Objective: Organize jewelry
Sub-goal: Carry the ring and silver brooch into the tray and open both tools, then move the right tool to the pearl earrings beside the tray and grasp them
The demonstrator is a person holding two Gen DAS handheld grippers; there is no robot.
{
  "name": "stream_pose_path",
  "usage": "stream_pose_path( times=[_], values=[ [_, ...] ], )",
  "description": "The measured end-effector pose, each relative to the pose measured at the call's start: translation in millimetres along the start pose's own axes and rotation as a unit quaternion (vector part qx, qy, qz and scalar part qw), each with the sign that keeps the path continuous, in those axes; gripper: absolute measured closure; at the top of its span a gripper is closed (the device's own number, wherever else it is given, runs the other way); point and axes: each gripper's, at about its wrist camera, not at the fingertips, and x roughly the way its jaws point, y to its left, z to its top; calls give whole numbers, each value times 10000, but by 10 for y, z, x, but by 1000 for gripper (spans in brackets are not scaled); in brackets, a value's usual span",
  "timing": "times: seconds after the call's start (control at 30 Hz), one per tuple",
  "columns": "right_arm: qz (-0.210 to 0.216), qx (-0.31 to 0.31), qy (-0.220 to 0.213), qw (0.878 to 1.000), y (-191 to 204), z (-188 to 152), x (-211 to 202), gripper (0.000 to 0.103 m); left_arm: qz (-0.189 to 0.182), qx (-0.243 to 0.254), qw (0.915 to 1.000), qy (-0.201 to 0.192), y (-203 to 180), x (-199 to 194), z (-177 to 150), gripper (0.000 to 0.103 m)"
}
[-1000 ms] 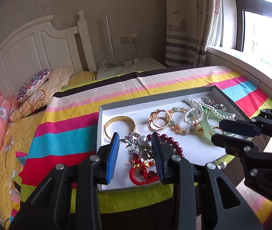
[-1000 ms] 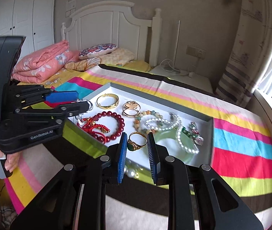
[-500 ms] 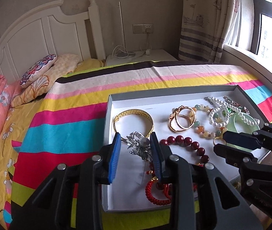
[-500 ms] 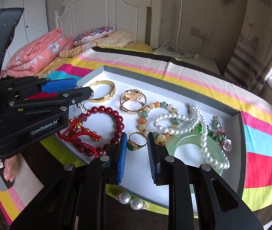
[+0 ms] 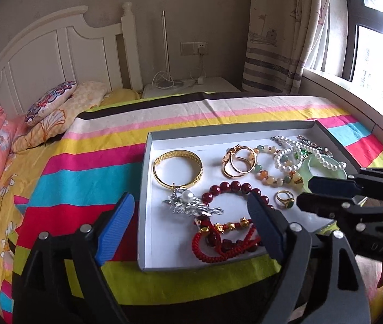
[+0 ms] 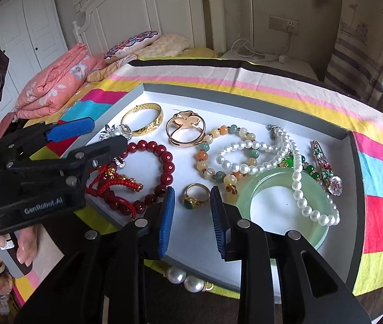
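Note:
A white tray [image 5: 143,189] with a grey rim lies on the striped bedspread and holds the jewelry. My left gripper [image 5: 191,216] hangs over its near left part. Its jaws are opening wide around a silver pearl brooch [image 5: 188,202] that lies on the tray below a gold bangle [image 5: 178,167], free of both pads. My right gripper [image 6: 191,213] points at a gold ring with a green stone [image 6: 195,195]. Its jaws are opening a little, and the ring lies just past the fingertips, untouched. Each gripper also shows in the other's view: the right gripper [image 5: 306,193] and the left gripper [image 6: 107,135].
The tray also holds a dark red bead bracelet [image 6: 164,162], a red cord bracelet [image 5: 218,240], a pearl strand [image 6: 296,183], a jade bangle [image 6: 283,202] and a rose-gold bangle [image 6: 186,129]. Two pearls [image 6: 186,279] lie on the bedspread before the tray. Pillows [image 5: 48,105] lie by the headboard.
My left jaws stood narrow around the brooch and have now spread wide, leaving it lying on the tray. My right gripper has come down closer to the ring and parted slightly.

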Motion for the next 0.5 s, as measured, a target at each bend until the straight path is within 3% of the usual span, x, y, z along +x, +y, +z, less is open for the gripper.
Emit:
stream_pose_path(
  times=[0.13,0.2,0.33,0.5],
  values=[
    [221,196,-317,9991,-81,-40,-291,68,-88,-311,9992,-220,67,-269,-92,9],
    [266,275,-520,9979,-132,-74,-472,55,-200,-596,9976,-283,148,-395,-168,6],
    [355,395,-811,9953,-249,-237,-817,54,-465,-1196,9916,-172,301,-546,-357,5],
    [159,273,-673,9972,-296,-575,-956,54,-740,-1541,9853,82,333,-598,-593,5]
  ],
)
